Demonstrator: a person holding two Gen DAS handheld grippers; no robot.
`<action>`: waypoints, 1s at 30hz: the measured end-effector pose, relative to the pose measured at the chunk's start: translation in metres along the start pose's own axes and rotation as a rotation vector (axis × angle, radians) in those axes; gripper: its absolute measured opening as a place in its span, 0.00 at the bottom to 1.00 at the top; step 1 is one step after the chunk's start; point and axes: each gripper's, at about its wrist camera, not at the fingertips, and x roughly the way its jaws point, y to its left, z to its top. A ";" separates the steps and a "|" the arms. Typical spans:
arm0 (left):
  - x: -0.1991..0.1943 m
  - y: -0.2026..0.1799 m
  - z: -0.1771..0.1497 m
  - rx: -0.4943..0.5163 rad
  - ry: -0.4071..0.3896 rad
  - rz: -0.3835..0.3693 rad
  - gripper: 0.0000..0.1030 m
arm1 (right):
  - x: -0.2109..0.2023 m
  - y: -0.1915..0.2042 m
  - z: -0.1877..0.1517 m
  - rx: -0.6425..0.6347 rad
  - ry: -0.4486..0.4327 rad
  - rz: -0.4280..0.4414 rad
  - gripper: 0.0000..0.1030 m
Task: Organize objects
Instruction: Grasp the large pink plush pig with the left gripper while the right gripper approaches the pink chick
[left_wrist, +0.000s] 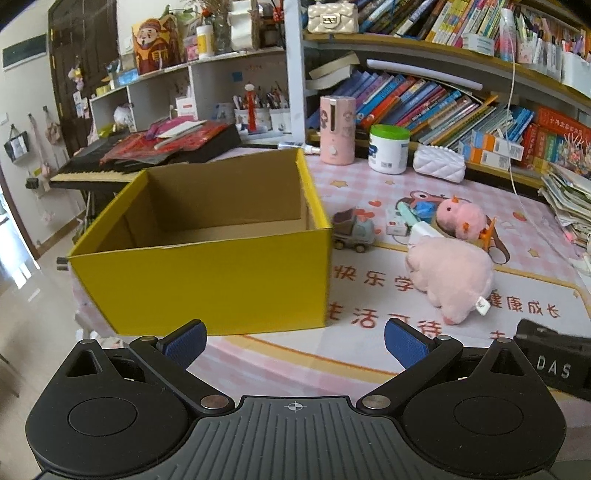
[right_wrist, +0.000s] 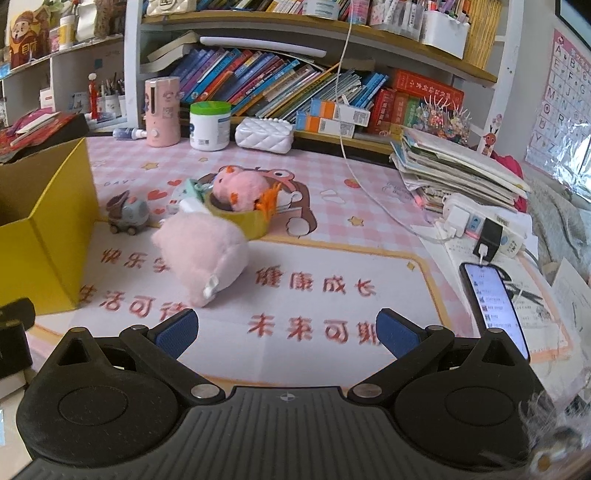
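Both grippers, left gripper (left_wrist: 293, 345) and right gripper (right_wrist: 286, 332), gape wide, empty; open yellow cardboard box (left_wrist: 207, 273) ahead of left fingers, fluffy pink plush toy (right_wrist: 203, 254) ahead of right.

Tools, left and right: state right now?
Left tool: open, holding nothing, facing the yellow box.
Right tool: open, holding nothing, over the mat near the pink plush.

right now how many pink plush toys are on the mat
2. A large pale pink plush toy lies nearest the yellow cardboard box; a smaller pink plush chick sits in the yellow tape roll behind it. Others may be hidden.
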 end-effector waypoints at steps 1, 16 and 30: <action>0.002 -0.004 0.001 0.000 0.002 -0.003 1.00 | 0.003 -0.003 0.003 0.001 -0.006 0.002 1.00; 0.025 -0.074 0.012 0.029 0.001 -0.018 1.00 | 0.048 -0.055 0.049 0.006 -0.113 0.100 1.00; 0.040 -0.130 0.030 0.044 -0.049 -0.065 1.00 | 0.075 -0.108 0.070 0.052 -0.159 0.138 1.00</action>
